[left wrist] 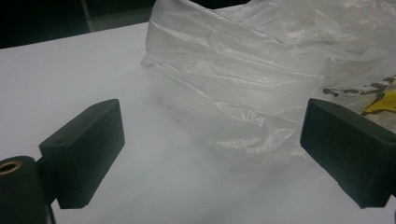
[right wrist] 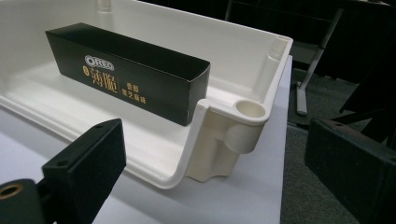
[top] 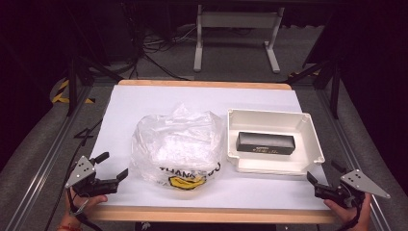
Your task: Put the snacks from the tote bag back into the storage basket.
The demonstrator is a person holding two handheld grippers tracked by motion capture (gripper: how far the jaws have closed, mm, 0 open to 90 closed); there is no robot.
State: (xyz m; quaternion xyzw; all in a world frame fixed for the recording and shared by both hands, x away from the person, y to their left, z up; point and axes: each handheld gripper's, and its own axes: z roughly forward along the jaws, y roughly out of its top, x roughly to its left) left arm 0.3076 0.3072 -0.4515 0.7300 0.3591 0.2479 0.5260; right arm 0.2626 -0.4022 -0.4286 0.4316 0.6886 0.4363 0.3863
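white sheet over a wood-edged table [top: 144, 101], dark room with grey floor, crinkled clear plastic bag [top: 178, 144] at centre, glossy black box [top: 265, 143] in rigid white tray [top: 312, 139] right of centre, left gripper [top: 115, 168] and right gripper [top: 320, 171] in lower corners, jaws apart, empty

Bare table [top: 144, 98] around plastic bag [top: 178, 144] and white tray [top: 315, 139].

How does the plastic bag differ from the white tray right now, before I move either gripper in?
The plastic bag is thin, crinkled and see-through, slumped in a loose heap; the white tray is rigid, opaque and square-cornered. The bag bears black and yellow print; the tray is plain. The tray holds a black Oreo box; the bag's contents cannot be told. Both sit on the white table cover, untouched.
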